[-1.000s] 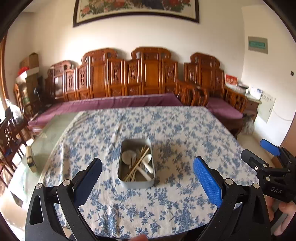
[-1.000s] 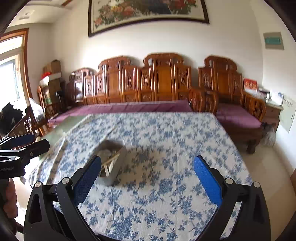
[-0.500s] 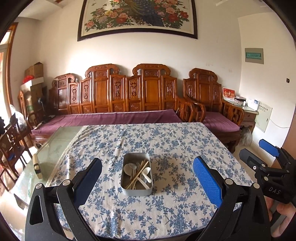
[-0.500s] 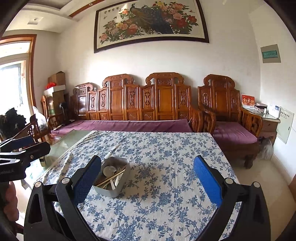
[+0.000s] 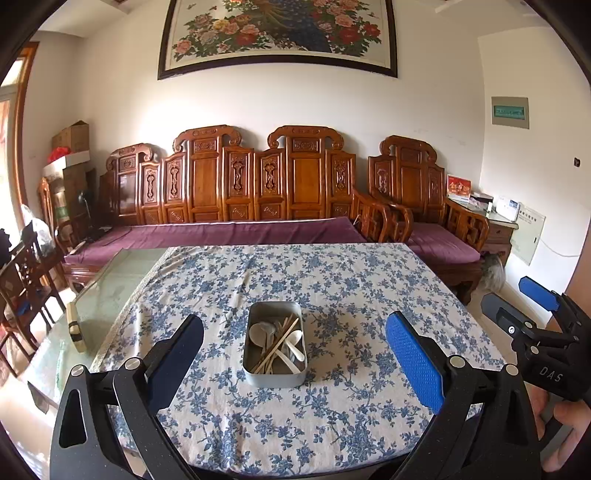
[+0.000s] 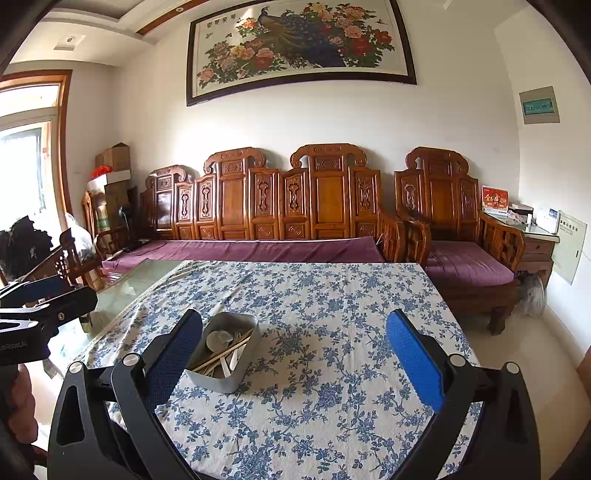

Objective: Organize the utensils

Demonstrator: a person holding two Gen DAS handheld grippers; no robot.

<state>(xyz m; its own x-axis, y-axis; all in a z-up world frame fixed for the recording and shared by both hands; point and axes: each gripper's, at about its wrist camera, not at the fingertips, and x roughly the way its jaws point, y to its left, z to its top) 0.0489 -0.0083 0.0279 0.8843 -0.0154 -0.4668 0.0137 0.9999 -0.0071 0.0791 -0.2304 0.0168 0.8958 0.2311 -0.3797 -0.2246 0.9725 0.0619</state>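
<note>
On the cloth: metal tin [image 5: 275, 345] holding jumbled spoons [image 5: 258, 332] and chopsticks [image 5: 279, 341]
Grippers: left gripper [image 5: 294, 354], right gripper [image 6: 294, 356]; both spread wide, empty
Tip: descend centred; pinch one chopstick

We cannot count the spoons [image 5: 258, 331] and chopsticks [image 5: 277, 341] piled in the metal box [image 5: 275, 376]; they cover each other. In the right view, its near wall [image 6: 218, 380] hides their lower ends. The painting [image 5: 280, 33] is cut off at the top edge.
</note>
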